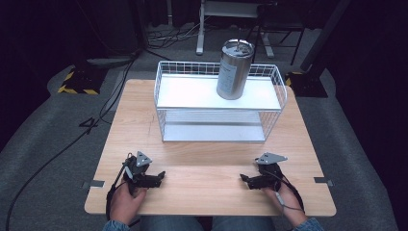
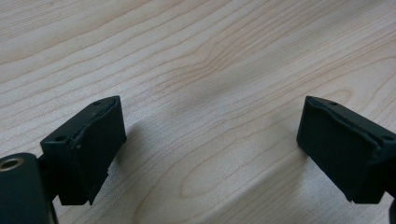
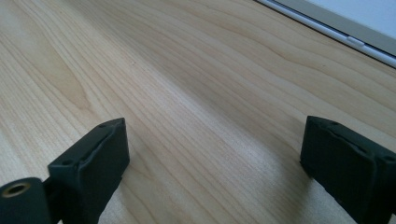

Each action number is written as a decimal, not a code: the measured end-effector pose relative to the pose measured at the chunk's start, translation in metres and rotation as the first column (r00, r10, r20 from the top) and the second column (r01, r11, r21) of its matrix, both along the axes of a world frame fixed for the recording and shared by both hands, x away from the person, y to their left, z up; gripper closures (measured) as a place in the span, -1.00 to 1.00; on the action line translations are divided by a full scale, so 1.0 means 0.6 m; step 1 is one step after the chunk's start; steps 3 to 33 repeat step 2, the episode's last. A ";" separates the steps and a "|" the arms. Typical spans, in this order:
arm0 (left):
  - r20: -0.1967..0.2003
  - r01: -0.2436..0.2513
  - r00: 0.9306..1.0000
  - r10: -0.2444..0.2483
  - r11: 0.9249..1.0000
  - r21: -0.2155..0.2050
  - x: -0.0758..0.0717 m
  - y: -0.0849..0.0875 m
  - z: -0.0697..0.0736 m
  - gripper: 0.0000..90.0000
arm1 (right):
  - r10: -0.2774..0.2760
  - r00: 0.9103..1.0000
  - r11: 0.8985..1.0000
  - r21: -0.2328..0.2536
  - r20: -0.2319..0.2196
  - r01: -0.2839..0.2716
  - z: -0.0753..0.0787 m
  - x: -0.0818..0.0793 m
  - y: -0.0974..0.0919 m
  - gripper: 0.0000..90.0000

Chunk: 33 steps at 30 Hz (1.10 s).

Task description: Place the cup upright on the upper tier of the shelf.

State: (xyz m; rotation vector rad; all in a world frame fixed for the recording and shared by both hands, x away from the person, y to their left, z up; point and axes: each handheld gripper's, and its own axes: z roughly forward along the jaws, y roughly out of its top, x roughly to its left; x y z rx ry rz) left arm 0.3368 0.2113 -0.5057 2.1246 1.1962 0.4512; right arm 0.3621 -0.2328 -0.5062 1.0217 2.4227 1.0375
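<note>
My left gripper (image 1: 161, 176) rests low over the near left part of the wooden table (image 1: 207, 159), held in a hand and pointing toward the middle. Seen from the left gripper view, my left gripper (image 2: 210, 121) has its black jaws wide apart over bare wood, nothing between them. My right gripper (image 1: 243, 179) sits at the near right, pointing inward toward the left one. In the right gripper view, my right gripper (image 3: 212, 140) is open too, with only wood grain between its jaws.
A white wire rack (image 1: 163, 103) with two shelves stands at the table's far middle, its base edge (image 3: 336, 29) showing in the right gripper view. A tall steel canister (image 1: 234, 70) stands on its top shelf. Cables and yellow-black striped feet lie on the floor beyond.
</note>
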 end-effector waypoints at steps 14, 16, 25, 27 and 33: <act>0.000 0.000 1.000 0.000 1.000 0.000 0.000 0.000 0.000 -0.81 | 0.000 1.000 1.000 0.000 0.000 0.000 0.000 0.000 0.000 -0.82; 0.000 0.000 1.000 0.000 1.000 0.000 0.000 0.000 0.000 -0.81 | 0.000 1.000 1.000 0.000 0.000 0.000 0.000 0.000 0.000 -0.82; 0.000 0.000 1.000 0.000 1.000 0.000 0.000 0.000 0.000 -0.81 | 0.000 1.000 1.000 0.000 0.000 0.000 0.000 0.000 0.000 -0.82; 0.000 0.000 1.000 0.000 1.000 0.000 0.000 0.000 0.000 -0.81 | 0.000 1.000 1.000 0.000 0.000 0.000 0.000 0.000 0.000 -0.82; 0.000 0.000 1.000 0.000 1.000 0.000 0.000 0.000 0.000 -0.81 | 0.000 1.000 1.000 0.000 0.000 0.000 0.000 0.000 0.000 -0.82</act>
